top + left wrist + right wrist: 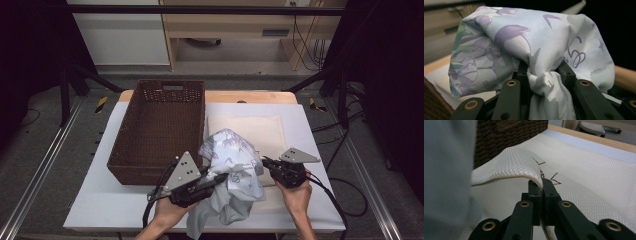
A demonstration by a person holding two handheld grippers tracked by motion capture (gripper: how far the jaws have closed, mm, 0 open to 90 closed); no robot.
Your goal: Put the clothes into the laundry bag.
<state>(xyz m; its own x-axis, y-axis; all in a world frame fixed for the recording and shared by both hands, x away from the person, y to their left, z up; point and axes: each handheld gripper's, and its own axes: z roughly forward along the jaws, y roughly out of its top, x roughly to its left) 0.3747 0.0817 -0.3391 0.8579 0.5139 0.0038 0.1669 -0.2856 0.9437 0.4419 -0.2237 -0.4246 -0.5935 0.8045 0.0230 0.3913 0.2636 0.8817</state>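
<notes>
Holding a bunched floral cloth (231, 165), the left gripper (220, 178) sits at the near middle of the desk (100, 200), its jaws clamped on a gathered fold of the fabric. From the left gripper view the cloth (524, 45), pale blue with purple flowers and green leaves, bulges up over the jaws and a twisted fold runs down between them. In the high view the rest of it hangs in a heap toward the near edge, just right of the brown wicker basket (160, 125).

The right gripper (266, 162) is at the near right, jaws shut tight on the edge of a cream mesh mat (250, 127) that lies flat on the desk to the right of the basket. In the right gripper view the pinched edge of the mat (584, 175) is lifted into a low ridge, with dark stitched marks (546, 172) just beyond the jaw tips. The 2 grippers stand near each other, with the cloth between them. A hand (297, 195) grips the right tool from the near side.
</notes>
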